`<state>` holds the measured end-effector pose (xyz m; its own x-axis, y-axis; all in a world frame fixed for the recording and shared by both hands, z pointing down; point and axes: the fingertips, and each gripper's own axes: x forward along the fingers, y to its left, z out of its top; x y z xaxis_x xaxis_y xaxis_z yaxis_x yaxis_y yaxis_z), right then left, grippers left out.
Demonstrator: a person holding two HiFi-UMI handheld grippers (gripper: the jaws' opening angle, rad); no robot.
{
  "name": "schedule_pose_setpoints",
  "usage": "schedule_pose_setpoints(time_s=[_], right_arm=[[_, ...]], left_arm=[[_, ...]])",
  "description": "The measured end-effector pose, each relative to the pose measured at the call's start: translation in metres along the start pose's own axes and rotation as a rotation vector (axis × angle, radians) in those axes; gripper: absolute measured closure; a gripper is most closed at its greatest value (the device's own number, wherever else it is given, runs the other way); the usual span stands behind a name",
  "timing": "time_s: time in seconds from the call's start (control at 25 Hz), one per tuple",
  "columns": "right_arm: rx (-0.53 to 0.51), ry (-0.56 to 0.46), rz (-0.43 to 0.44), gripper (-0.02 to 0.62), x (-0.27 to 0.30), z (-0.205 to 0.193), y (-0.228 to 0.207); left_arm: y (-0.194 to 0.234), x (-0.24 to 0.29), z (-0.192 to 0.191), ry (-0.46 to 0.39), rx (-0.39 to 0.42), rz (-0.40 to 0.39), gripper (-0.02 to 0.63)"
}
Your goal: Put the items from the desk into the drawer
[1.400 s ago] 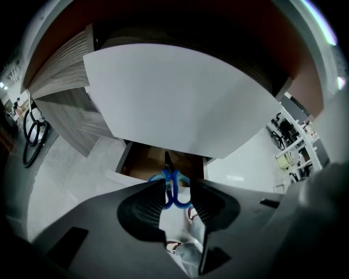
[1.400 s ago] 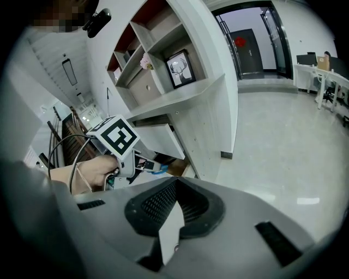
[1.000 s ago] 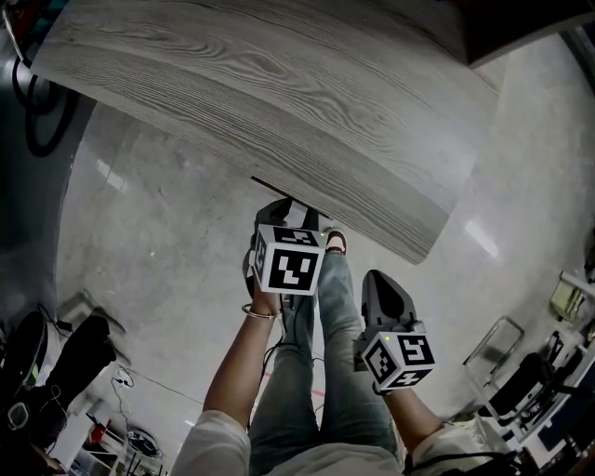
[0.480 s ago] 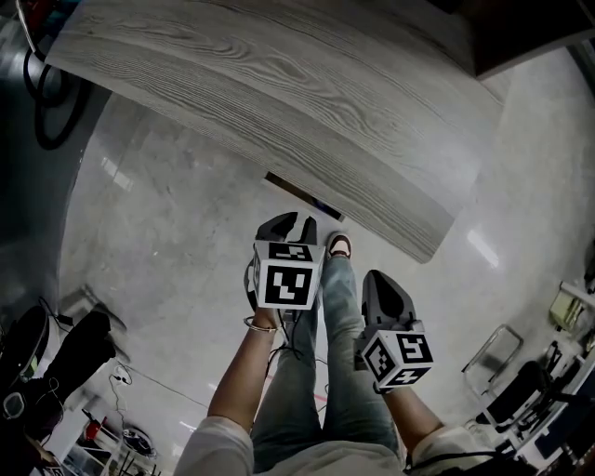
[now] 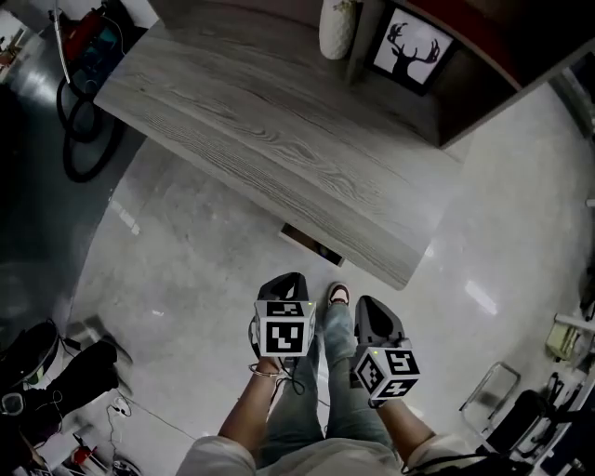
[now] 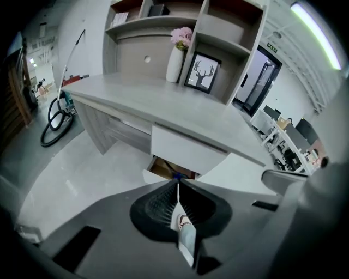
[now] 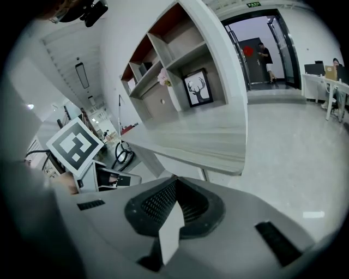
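Note:
The grey wood-grain desk (image 5: 279, 139) carries a white vase (image 5: 337, 28) and a framed deer picture (image 5: 409, 46) at its back. Under its front edge the drawer (image 5: 311, 245) stands slightly open. In the left gripper view the drawer's pale front (image 6: 188, 155) shows a brown gap below it with something blue inside. My left gripper (image 5: 290, 277) hangs shut and empty a little before the drawer, over the floor. To its right, my right gripper (image 5: 364, 302) is likewise shut with nothing in it. Their jaws meet in both gripper views, left gripper (image 6: 177, 188) and right gripper (image 7: 175, 182).
Shelving (image 6: 163, 22) rises behind the desk. A coiled black hose (image 5: 88, 139) lies on the floor at the desk's left end. Bags and cables (image 5: 56, 372) sit at lower left, chairs (image 5: 530, 409) at lower right. My legs and a shoe (image 5: 338, 294) are below the grippers.
The view has drawn back from the desk, bringing the vase and picture into sight. Both grippers have sunk lower in the view, and the left one has come away from the drawer.

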<state>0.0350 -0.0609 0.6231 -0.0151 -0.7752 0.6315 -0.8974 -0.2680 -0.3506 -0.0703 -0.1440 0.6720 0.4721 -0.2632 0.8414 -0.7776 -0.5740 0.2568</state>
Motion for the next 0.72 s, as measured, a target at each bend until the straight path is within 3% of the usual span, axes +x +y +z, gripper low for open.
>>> schedule_pose_setpoints(time_s=[0.28,0.72], right_arm=[[-0.062,-0.061,0.038,0.597,-0.011,0.059,0.032],[-0.153,-0.173,0.06,0.597,-0.051,0.146,0.065]], left_arm=[[-0.003,-0.061,0.056,-0.134,-0.037,-0.007,0.597],[-0.027,-0.164,0.128,-0.358,-0.021,-0.072,0.597]])
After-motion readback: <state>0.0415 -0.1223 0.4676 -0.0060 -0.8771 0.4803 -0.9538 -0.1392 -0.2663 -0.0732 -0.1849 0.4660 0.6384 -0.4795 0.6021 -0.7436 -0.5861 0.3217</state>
